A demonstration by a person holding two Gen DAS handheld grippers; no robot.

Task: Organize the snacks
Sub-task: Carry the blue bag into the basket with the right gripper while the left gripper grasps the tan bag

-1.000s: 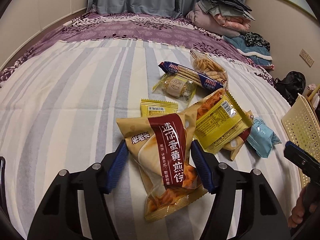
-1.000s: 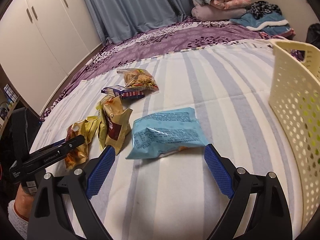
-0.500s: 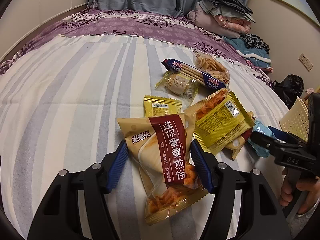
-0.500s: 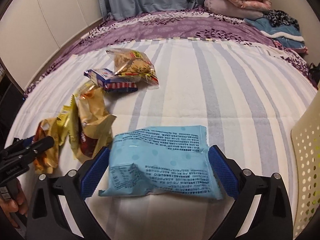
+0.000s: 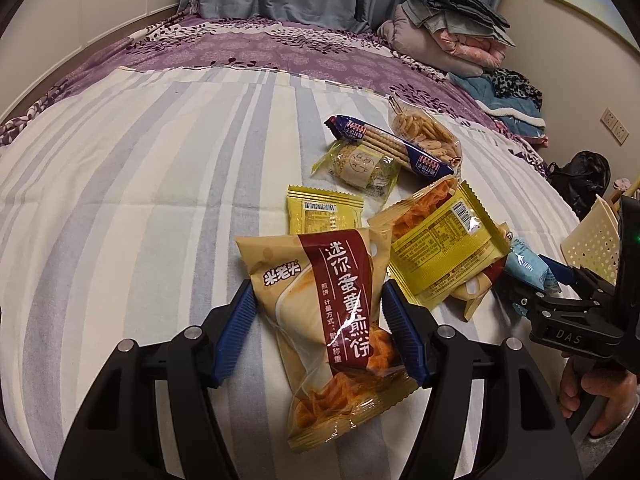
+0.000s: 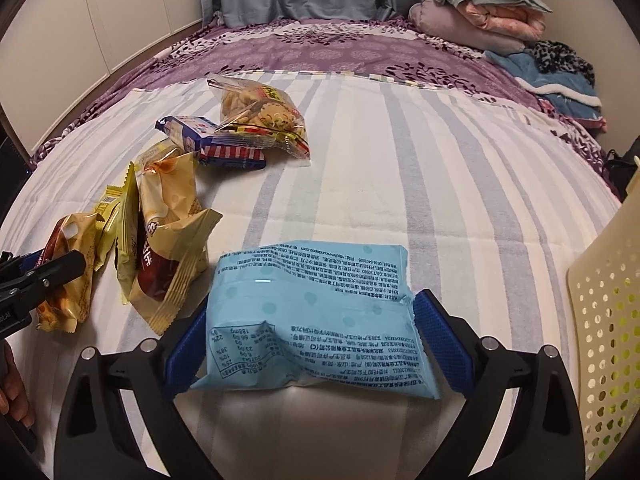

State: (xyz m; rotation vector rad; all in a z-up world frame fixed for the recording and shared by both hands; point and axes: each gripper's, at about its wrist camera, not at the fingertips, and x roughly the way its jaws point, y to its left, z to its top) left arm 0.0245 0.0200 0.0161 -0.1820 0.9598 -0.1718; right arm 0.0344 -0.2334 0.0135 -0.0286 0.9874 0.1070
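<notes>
Plainly, in the left wrist view the left gripper straddles the tan egg-roll packet, which lies at lower centre with its long axis running from upper left to lower right, roughly along the fingers. Both blue pads sit against the packet's sides at its waist, so I judge it clamped. Just above it lie a small yellow sachet and a larger yellow packet, the latter touching the tan packet's right shoulder; any lift would likely brush it. Further up sit a round cake in clear wrap, a dark blue biscuit sleeve and a clear cracker bag. At the right edge the right gripper reaches onto a light blue packet, with the cream basket just behind it. Open striped bedspread fills the left half.

Next, in the right wrist view the right gripper has the light blue packet between its fingers at lower centre, long axis lying across the frame, from pad to pad. The jaws are closing; the left pad meets the packet's edge, and the right pad touches its crimped end, but the grip looks not yet firm. The basket stands at the right edge, near this hand, with clear bedspread between. The snack pile and left gripper lie at left.
</notes>
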